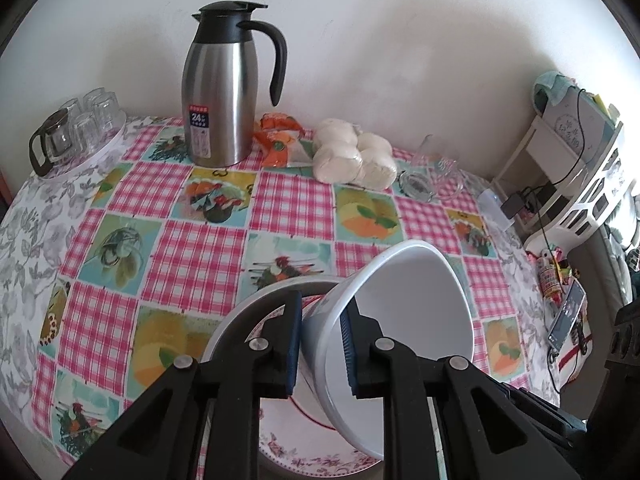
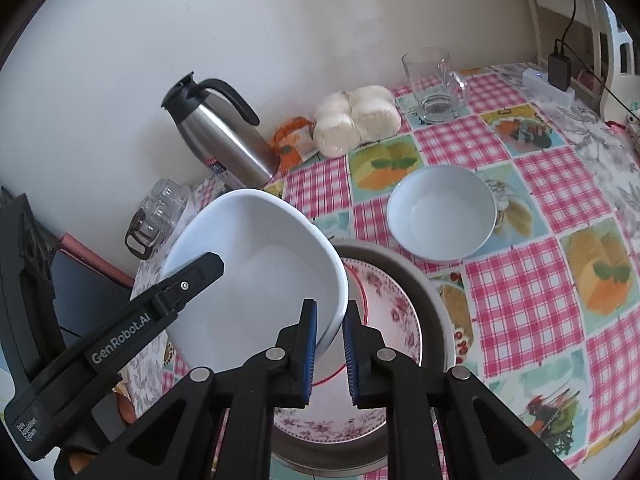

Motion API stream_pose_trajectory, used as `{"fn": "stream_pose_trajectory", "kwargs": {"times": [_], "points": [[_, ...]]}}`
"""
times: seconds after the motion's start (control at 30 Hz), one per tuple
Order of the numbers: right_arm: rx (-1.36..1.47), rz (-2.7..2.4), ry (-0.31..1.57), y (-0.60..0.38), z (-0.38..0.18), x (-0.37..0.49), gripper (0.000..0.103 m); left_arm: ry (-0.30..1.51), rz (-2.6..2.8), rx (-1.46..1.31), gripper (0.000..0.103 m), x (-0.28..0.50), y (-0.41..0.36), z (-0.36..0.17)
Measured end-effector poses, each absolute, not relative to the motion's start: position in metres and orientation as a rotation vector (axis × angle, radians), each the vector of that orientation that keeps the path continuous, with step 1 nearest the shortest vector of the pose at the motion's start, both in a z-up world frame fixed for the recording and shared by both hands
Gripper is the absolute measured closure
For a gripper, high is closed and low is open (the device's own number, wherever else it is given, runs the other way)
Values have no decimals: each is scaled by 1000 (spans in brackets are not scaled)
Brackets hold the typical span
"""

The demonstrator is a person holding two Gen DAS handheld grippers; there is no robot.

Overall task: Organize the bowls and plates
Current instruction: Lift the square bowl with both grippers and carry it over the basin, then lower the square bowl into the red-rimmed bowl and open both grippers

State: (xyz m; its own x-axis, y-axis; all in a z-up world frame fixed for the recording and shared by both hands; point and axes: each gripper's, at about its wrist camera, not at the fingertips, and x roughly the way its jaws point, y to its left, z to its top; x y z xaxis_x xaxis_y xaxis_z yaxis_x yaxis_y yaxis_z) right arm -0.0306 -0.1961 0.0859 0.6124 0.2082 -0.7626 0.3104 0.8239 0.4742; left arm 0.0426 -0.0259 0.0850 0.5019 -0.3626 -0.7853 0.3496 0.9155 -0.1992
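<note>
Both grippers grasp one white bowl, tilted above the stacked plates.

The left hand-held gripper (image 1: 320,344) and right hand-held gripper (image 2: 330,350) each pinch the rim of the white bowl (image 2: 260,268), tipped over a floral plate (image 2: 394,320) lying in a grey dish (image 2: 436,300). A second bowl (image 2: 442,214) sits on the tabletop (image 2: 520,280) at two o'clock; a steel jug (image 1: 222,92) stands at eleven.
</note>
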Motion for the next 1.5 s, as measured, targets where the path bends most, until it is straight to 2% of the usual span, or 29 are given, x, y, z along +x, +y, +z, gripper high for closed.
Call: {"fn": "stream_pose_trajectory", "kwargs": {"times": [0.83,1.5], "points": [[653,-80,1024,-196,56,-22,88,1075,-407,17,84,50,-28,56],[634,-88,1003,-195,63,-21,87,1101,-381,61,84,52,-31,46]]}}
